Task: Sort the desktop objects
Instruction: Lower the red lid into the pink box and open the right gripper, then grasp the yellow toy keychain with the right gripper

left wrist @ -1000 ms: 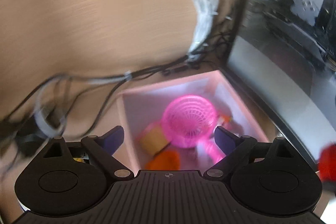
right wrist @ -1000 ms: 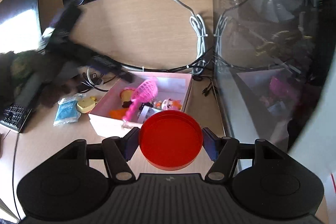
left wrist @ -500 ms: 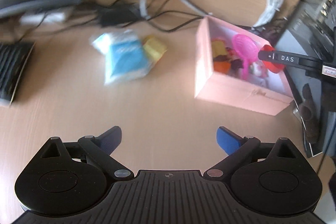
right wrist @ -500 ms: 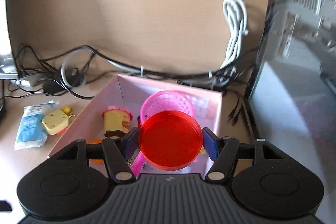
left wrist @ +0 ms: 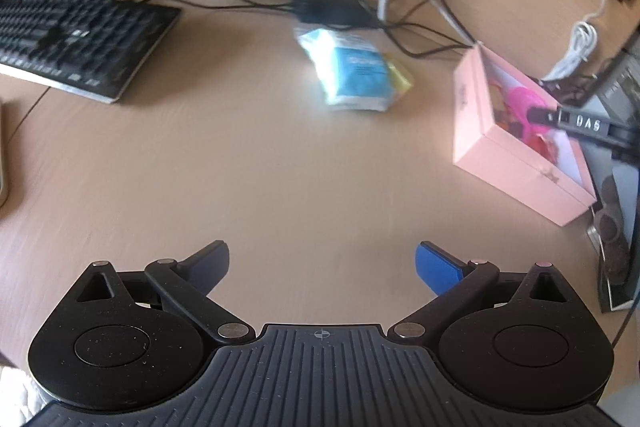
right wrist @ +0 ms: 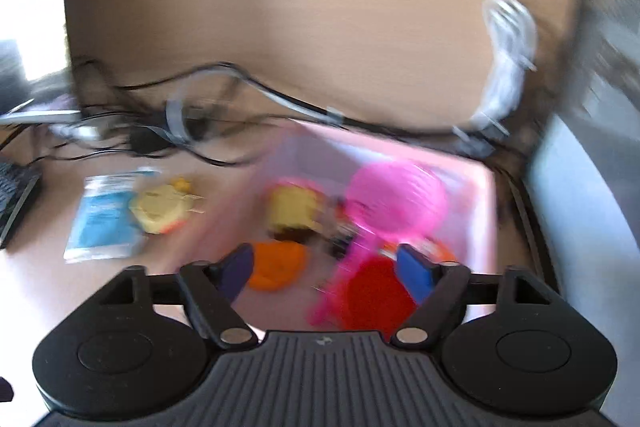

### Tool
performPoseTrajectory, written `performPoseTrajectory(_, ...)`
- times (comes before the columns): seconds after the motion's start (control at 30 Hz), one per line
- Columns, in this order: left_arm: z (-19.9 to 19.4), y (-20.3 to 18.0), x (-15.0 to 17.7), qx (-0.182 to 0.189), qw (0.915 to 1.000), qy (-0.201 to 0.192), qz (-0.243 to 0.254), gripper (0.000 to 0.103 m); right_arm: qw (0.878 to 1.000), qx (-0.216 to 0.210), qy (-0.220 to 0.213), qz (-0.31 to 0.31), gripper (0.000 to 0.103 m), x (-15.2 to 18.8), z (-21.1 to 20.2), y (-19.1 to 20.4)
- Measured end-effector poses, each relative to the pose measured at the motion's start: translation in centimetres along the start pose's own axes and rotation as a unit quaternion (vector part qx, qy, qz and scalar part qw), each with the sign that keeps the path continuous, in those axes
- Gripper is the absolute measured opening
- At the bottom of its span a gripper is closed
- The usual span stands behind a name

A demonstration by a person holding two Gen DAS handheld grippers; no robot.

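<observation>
Pink box point(right wrist: 486, 187) at the desk's far right holds a pink sieve point(right wrist: 394, 203), orange lid point(right wrist: 278, 265) and red disc point(right wrist: 372, 297). My right gripper point(right wrist: 324, 263) has just been opening above it, the disc released; my left gripper point(left wrist: 322, 261) gapes empty.

Pink box point(right wrist: 484, 187) contents motion-blurred

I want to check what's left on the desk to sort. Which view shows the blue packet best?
The left wrist view: the blue packet lies near the middle of the desk, only slightly blurred, with a yellow item tucked against its far side. The right wrist view shows it too, but off to the left and smeared by motion.
</observation>
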State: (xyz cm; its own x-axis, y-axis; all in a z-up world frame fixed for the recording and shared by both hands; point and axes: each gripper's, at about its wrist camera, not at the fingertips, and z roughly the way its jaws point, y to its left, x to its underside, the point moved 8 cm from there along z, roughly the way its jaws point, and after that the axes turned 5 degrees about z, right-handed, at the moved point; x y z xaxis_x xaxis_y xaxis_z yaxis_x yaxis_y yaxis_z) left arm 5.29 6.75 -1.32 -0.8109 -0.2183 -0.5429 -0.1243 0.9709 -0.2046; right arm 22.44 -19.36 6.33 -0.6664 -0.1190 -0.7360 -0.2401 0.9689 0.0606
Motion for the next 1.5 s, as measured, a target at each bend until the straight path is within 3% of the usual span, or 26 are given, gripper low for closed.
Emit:
performPoseTrajectory(0.13,-0.5,1.7,0.6,-0.008,0.9999,0.003,-0.011,0.102,0.996,-0.059,-0.005,-0.063,0.089,-1.5,1.0,7.0)
performPoseTrajectory(0.3,-1.5,3.8,1.6,-0.025,0.9996,0.006,-0.015,0.102,0.993,-0.11,0.03,-0.015,0.091,-3.8,6.2,13.4)
performPoseTrajectory(0.4,-2.1,5.4,2.3,-0.035,0.9991,0.008,-0.023,0.102,0.991,-0.119,0.061,-0.022,0.095,-3.3,9.8,16.7)
performPoseTrajectory(0.47,-2.4,6.6,2.7,-0.041,0.9985,0.008,-0.036,0.102,0.989,-0.117,0.072,-0.053,0.085,-2.0,11.1,18.5)
performPoseTrajectory(0.53,-2.5,7.9,3.0,-0.046,0.9977,0.01,-0.049,0.102,0.988,-0.108,0.064,-0.087,0.061,-0.3,10.8,19.9)
performPoseTrajectory(0.6,-2.3,8.7,3.0,-0.044,0.9974,0.014,-0.055,0.102,0.983,-0.141,0.08,-0.09,0.061,1.4,9.3,21.2)
performPoseTrajectory(0.67,-2.0,8.9,2.8,-0.038,0.9979,0.017,-0.05,0.102,0.969,-0.207,0.105,-0.081,0.062,3.0,6.8,22.4)
performPoseTrajectory(0.73,-1.6,8.5,2.6,-0.031,0.9984,0.018,-0.043,0.102,0.962,-0.244,0.092,-0.078,0.071,3.7,3.8,22.7)
performPoseTrajectory(0.8,-1.2,8.1,2.4,-0.022,0.9989,0.019,-0.036,0.102,0.97,-0.227,0.048,-0.068,0.076,3.0,2.0,21.7)
performPoseTrajectory(0.9,-0.6,7.5,2.4,-0.01,0.9992,0.025,-0.029,0.102,0.991,-0.121,-0.015,-0.061,0.076,1.2,2.4,19.0)
performPoseTrajectory(0.97,-0.4,7.2,2.2,-0.005,0.9994,0.026,-0.023,0.102,0.996,-0.061,-0.017,-0.06,0.076,0.3,4.5,17.8)
performPoseTrajectory(1.13,-0.1,7.3,1.9,-0.006,0.9994,0.029,-0.016,0.102,0.999,-0.007,0.018,-0.048,0.074,-0.1,10.6,16.8)
performPoseTrajectory(1.17,-0.1,7.5,1.8,-0.008,0.9994,0.029,-0.017,0.102,0.998,-0.006,0.028,-0.048,0.071,0.1,11.2,16.9)
performPoseTrajectory(1.23,0.0,8.0,1.4,-0.008,0.9993,0.028,-0.024,0.102,0.998,-0.023,0.046,-0.046,0.052,1.0,11.1,16.7)
performPoseTrajectory(1.4,0.6,8.8,-1.2,-0.011,0.9988,0.016,-0.045,0.102,0.996,-0.059,0.045,-0.049,0.028,2.6,7.6,16.9)
performPoseTrajectory(1.5,1.1,7.9,-4.0,0.004,0.9989,-0.003,-0.047,0.103,0.995,-0.085,0.034,-0.027,0.026,3.2,3.5,15.7)
